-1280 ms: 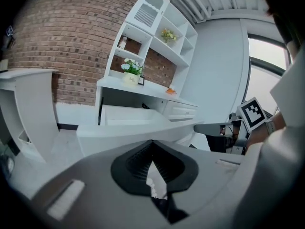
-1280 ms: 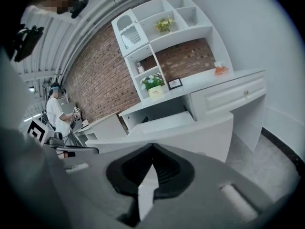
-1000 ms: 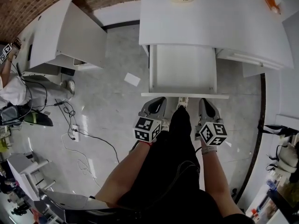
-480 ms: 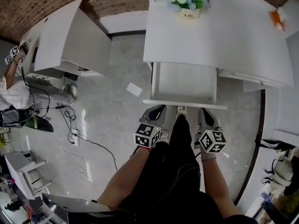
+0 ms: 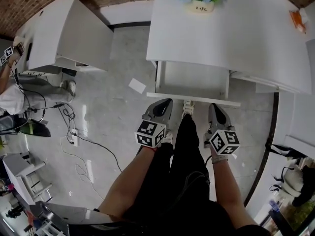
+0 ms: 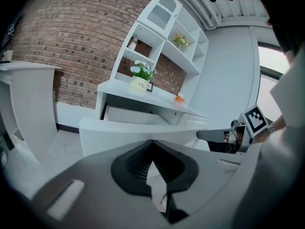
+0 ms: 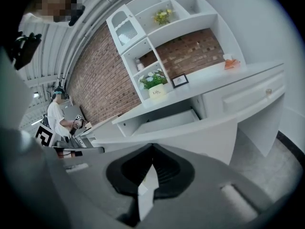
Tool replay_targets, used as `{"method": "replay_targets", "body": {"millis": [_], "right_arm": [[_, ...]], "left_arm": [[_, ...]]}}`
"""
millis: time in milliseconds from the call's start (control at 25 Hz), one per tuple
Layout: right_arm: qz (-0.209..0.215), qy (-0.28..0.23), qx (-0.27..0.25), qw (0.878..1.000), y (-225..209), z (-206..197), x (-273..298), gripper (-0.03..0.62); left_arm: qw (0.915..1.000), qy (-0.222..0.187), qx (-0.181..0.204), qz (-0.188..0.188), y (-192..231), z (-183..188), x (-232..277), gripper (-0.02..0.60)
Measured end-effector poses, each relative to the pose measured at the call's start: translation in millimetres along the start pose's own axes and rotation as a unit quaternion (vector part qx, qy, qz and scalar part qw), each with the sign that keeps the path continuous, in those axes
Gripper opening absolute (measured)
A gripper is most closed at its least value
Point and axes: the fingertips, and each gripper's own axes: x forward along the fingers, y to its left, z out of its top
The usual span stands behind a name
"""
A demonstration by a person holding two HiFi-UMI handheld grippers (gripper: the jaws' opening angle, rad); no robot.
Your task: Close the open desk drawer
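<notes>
Under the desk (image 5: 236, 38), white drawer (image 5: 194, 80) (partly pulled out).

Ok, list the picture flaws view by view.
Head view: fisheye bows the desk edges, and the glossy floor carries pale glare. Left gripper view: black round vignette, left gripper soft up close. Right gripper view: same vignette, right gripper blurred, shelves bent.

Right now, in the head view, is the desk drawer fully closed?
No, the drawer juts out from under the desk top, with its inside showing.
</notes>
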Motion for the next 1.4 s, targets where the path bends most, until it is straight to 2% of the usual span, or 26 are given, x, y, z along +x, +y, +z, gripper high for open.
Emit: {"method": "replay_targets", "body": {"millis": [360, 760, 1400], "right_arm": [[0.005, -0.015, 0.013, 1.0, -4.8, 11.4, 17.9, 0.0], [0.014, -0.026, 0.0, 1.0, -12.3, 23.6, 35.9, 0.0], [0.034, -0.05, -0.016, 0.998, -21.2, 43.4, 60.2, 0.0]], "left_arm": [[0.9998, -0.015, -0.012, 0.004, 10.6, 12.5, 15.1, 0.002], [0.9997, -0.021, -0.006, 0.01, 19.6, 24.9, 33.3, 0.003], [0.9982, -0.056, -0.009, 0.023, 31.5, 45.5, 56.7, 0.003]]}}
